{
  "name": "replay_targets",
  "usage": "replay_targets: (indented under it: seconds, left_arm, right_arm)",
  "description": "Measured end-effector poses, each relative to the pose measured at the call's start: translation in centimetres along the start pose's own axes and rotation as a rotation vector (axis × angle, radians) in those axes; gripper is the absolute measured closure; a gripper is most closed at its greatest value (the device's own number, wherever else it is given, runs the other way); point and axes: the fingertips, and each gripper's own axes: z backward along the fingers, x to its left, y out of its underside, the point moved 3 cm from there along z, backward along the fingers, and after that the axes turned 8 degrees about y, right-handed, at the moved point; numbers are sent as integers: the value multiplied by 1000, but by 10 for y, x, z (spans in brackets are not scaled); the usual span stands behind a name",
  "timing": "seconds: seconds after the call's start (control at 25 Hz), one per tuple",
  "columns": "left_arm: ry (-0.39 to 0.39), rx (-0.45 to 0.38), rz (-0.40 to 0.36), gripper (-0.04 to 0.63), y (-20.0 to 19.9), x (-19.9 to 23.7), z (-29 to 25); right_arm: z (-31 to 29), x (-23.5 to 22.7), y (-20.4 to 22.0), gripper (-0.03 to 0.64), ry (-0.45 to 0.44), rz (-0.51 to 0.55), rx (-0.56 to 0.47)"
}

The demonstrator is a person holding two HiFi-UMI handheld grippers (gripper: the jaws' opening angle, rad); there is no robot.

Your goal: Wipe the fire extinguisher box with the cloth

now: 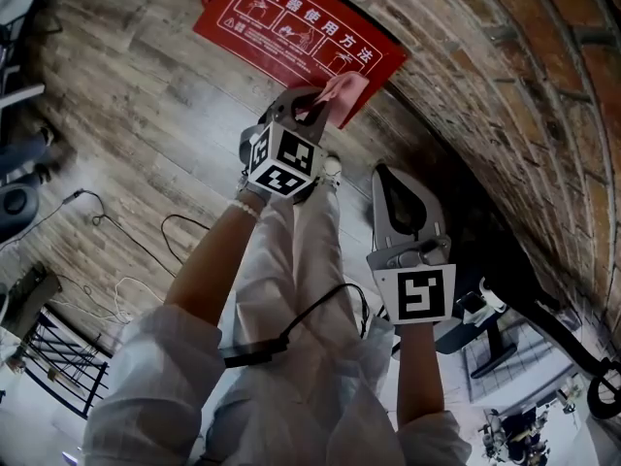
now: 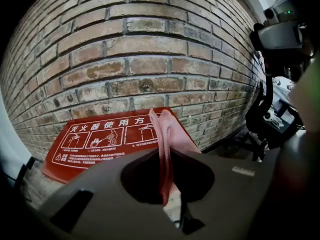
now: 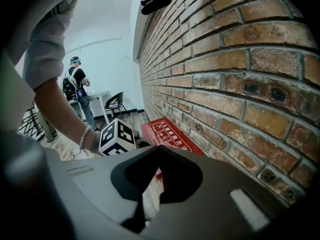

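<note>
One cloth (image 1: pixel 342 93) sits clamped in the left claw (image 1: pixel 309 102) by the box (image 1: pixel 291 22); right claw (image 1: pixel 393 187) closed.

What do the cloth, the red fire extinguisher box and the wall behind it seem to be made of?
Cloth: soft pink fabric, matte; it folds and creases.
Fire extinguisher box: smooth red surface with white printing; probably painted metal or plastic, uncertain.
Wall: rough brown brick with grey mortar joints.
</note>
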Motion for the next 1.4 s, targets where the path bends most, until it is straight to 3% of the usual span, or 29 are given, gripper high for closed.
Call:
replay_targets:
  seconds: [0.56, 0.84, 1.12, 1.4]
  left_arm:
    - [59, 1, -20, 583, -6, -30, -10]
    - [90, -56, 6, 584, -22, -38, 2]
    - [96, -124, 30, 584, -61, -47, 55]
    - [111, -204, -9, 583, -114, -38, 126]
  right_arm:
    - [1, -3, 3, 609, 0, -2, 2]
    - [4, -5, -3, 609, 7, 11, -6]
    - [16, -7, -45, 609, 26, 28, -63]
    - [35, -4, -108, 609, 33, 78, -133]
